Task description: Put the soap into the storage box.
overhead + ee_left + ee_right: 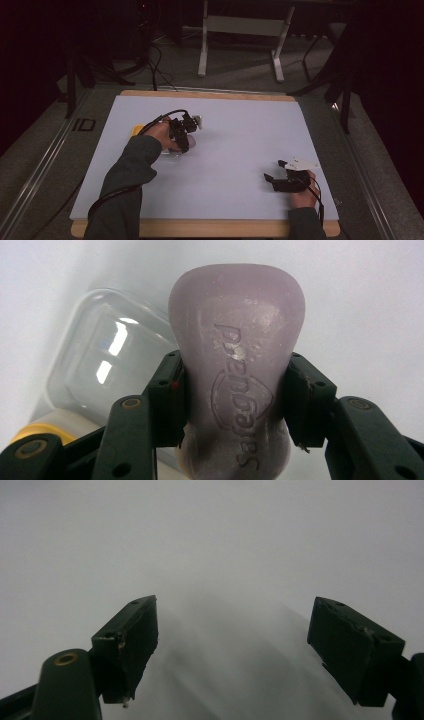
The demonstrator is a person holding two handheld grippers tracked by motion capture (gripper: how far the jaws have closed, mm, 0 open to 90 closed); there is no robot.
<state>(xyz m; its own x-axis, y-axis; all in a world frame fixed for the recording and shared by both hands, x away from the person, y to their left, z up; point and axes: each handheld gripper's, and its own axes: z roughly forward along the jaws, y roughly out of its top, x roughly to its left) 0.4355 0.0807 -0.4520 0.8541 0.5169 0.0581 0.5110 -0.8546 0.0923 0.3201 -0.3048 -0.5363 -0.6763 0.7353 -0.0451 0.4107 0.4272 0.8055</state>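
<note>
Left gripper (235, 405): we hold the purple soap bar (237, 365) clamped, left-centre of desk (240, 145), above clear lidded container (105, 360) | right gripper (232, 645): jaws apart, empty, near right corner | progress: soap grasped; placement pending, goal unstated.

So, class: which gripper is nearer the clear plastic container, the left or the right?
Left. The left gripper holds a purple soap bar right beside the clear container; the right gripper rests open, far across the table.

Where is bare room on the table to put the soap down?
Bare mat lies between left gripper and right gripper, and along the far edge. It is crowded where the purple soap bar hangs beside the clear container.
</note>
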